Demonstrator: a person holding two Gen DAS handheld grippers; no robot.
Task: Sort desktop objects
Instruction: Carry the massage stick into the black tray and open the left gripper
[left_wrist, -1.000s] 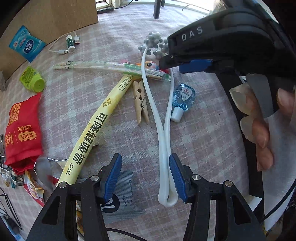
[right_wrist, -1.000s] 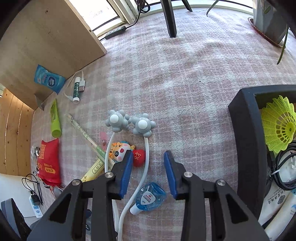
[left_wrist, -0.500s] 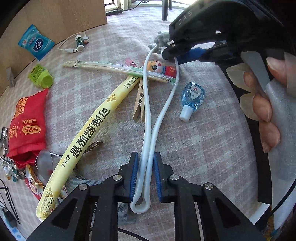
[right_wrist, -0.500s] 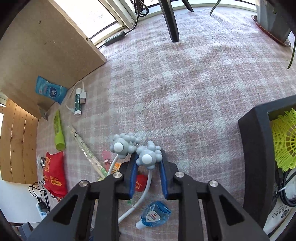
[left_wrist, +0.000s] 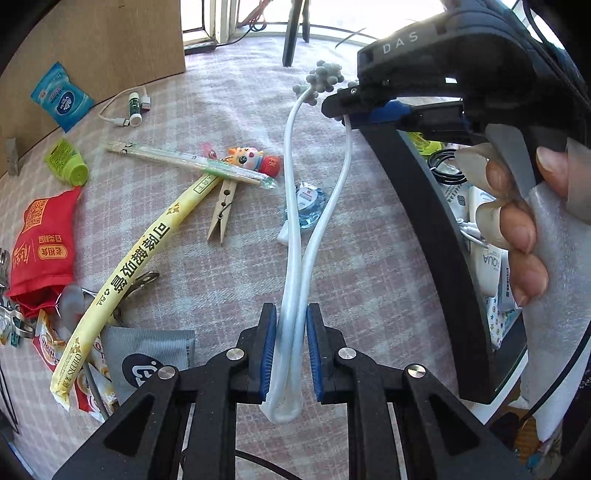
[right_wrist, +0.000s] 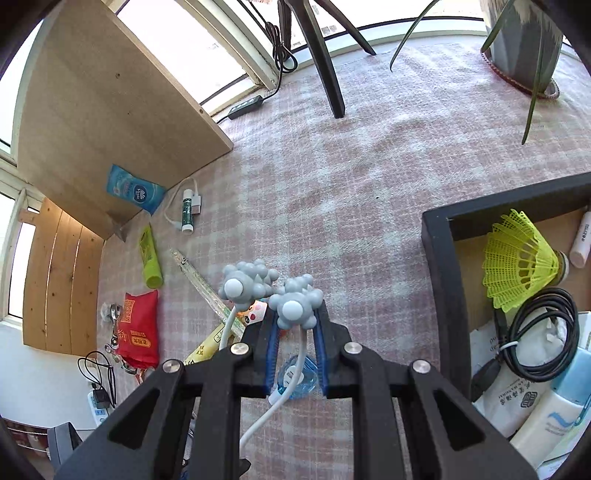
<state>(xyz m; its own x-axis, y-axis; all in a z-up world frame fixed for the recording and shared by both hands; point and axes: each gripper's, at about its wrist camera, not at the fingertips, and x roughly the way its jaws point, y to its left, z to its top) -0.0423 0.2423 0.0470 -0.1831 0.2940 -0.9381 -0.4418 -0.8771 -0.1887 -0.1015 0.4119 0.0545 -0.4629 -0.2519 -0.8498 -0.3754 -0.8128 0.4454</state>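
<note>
The left gripper (left_wrist: 291, 354) pinches the folded loop end of a white U-shaped massager (left_wrist: 295, 236), both strands pressed together between its blue pads (left_wrist: 269, 350), the bend poking out just behind them. The right gripper (right_wrist: 294, 354) is closed on one strand only, right under one of the two grey knobbly heads (right_wrist: 295, 308); the other head (right_wrist: 245, 284) hangs free beside it, on the outside of the jaw. The massager appears lifted clear of the checked cloth (right_wrist: 369, 166), spanning between the two grippers above a small blue bottle (left_wrist: 306, 206), a wooden clothespin (left_wrist: 221, 214) and a toy figure (left_wrist: 255, 160). The black bin (right_wrist: 439, 277), already holding a yellow shuttlecock (right_wrist: 517, 262) and a coiled black cable (right_wrist: 543, 339), stands just to the right, so it is the likely destination. The main risk, as I judge it, is the slim grip on the right: a thin, smooth strand may slide through the pads, or twist, if the two hands move out of step. The ungripped arm may swing and catch on the bin's rim. Pulling the grippers apart could also draw the loop out of the left pads. If the springy arms are released unevenly, the massager could flick back onto the cloth instead of dropping inside.
</note>
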